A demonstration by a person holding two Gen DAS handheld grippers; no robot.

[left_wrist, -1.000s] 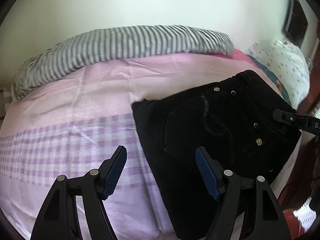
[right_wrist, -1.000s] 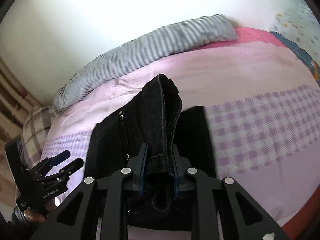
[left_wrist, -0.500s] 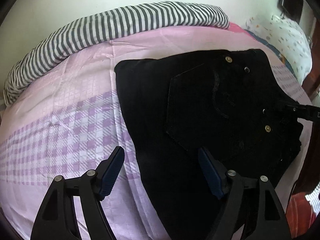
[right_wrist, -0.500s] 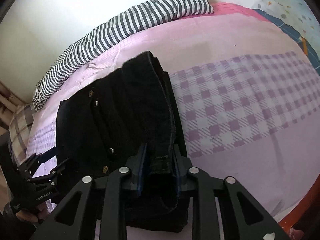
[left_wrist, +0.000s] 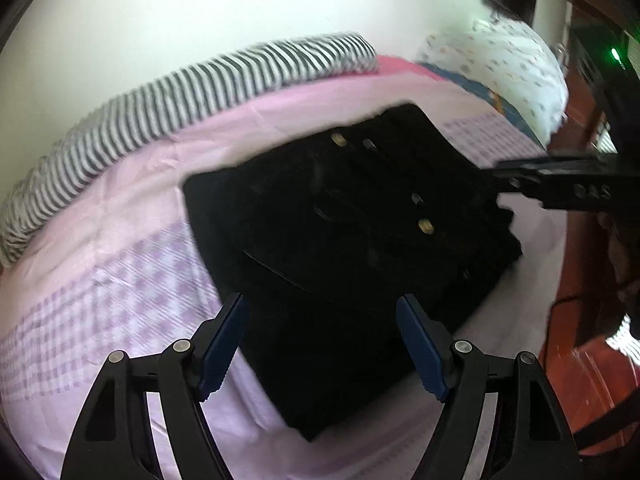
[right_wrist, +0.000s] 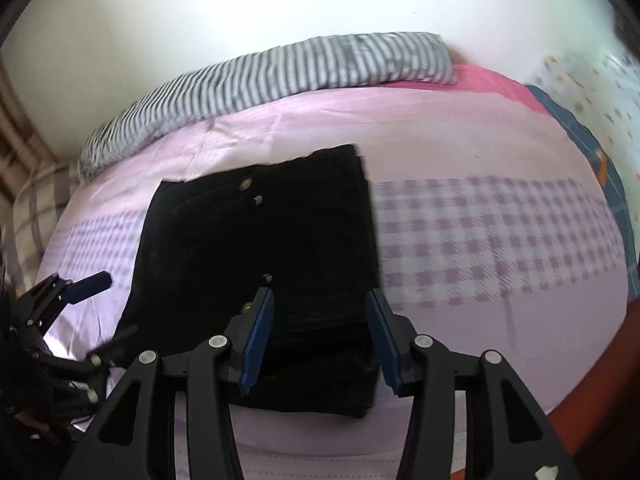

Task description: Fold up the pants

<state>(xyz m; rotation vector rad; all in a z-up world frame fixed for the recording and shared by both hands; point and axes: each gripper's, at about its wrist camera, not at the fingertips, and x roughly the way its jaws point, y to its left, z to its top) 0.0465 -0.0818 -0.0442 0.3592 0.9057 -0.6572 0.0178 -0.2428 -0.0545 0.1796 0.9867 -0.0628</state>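
A striped blanket [right_wrist: 272, 76] lies along the far edge of the pink checked sheet [right_wrist: 500, 240]; a spotted pillow [left_wrist: 500, 68] beside it.

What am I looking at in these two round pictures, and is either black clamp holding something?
No robot here: a person carries a hand-held gripper in each hand, each with a fisheye camera looking along its blue-padded jaws. One view is from the left gripper, the other from the right gripper. Folded black pants lie on a pink checked bed, with a striped blanket behind. Neither holds anything: the left jaws stand wide; the right jaws have just been opening, with the pants below them but not gripped.
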